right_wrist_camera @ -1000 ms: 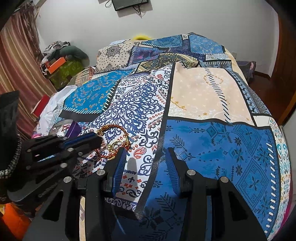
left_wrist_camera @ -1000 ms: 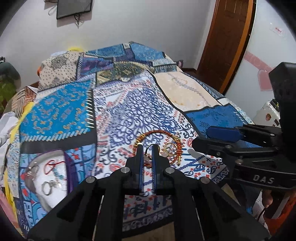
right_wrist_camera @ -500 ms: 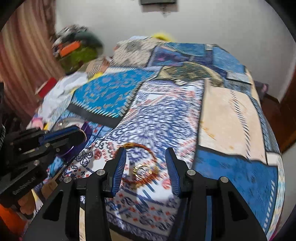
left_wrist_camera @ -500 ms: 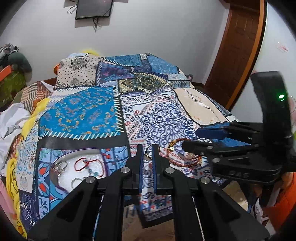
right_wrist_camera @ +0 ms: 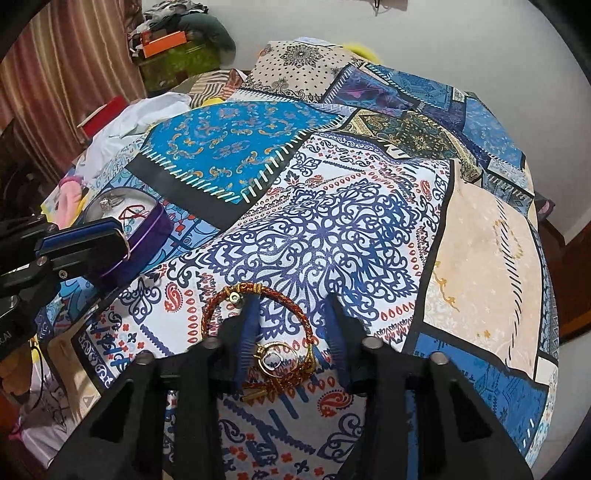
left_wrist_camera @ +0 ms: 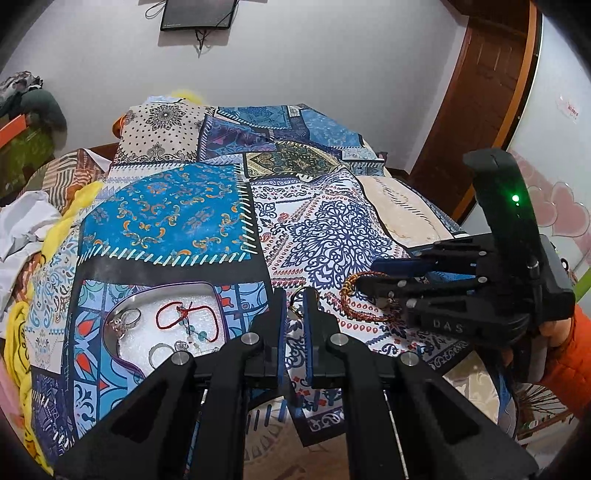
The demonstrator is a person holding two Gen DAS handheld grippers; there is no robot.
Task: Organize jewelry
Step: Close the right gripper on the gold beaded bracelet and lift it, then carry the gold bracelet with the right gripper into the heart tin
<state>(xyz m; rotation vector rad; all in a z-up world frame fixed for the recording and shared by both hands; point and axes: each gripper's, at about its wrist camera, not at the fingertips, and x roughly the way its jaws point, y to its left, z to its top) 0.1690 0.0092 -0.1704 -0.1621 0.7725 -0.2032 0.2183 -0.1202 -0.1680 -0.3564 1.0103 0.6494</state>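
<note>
My left gripper (left_wrist_camera: 294, 297) is shut on a small gold ring (left_wrist_camera: 294, 302), held above the patterned bedspread, just right of the purple heart-shaped jewelry tin (left_wrist_camera: 122, 363). The tin holds a red cord bracelet (left_wrist_camera: 184, 317) and silver rings (left_wrist_camera: 123, 319). My right gripper (right_wrist_camera: 291, 306) is open, low over a red-and-gold braided bracelet (right_wrist_camera: 218, 301) and a gold ring with a pale stone (right_wrist_camera: 273, 358) lying between its fingers. The right gripper (left_wrist_camera: 373, 275) also shows in the left wrist view, over the bracelet (left_wrist_camera: 349, 295). The tin also shows in the right wrist view (right_wrist_camera: 155, 225).
The patchwork bedspread (right_wrist_camera: 332, 229) covers the whole bed. White clothes (left_wrist_camera: 22, 229) and a yellow cloth (left_wrist_camera: 74, 210) lie along the left side. A wooden door (left_wrist_camera: 487, 88) stands at the right, and a dark screen (left_wrist_camera: 199, 13) hangs on the wall.
My left gripper has carried the ring left toward the tin. My right gripper has dropped down and moved over the braided bracelet and stone ring, which now sit between its fingers.
</note>
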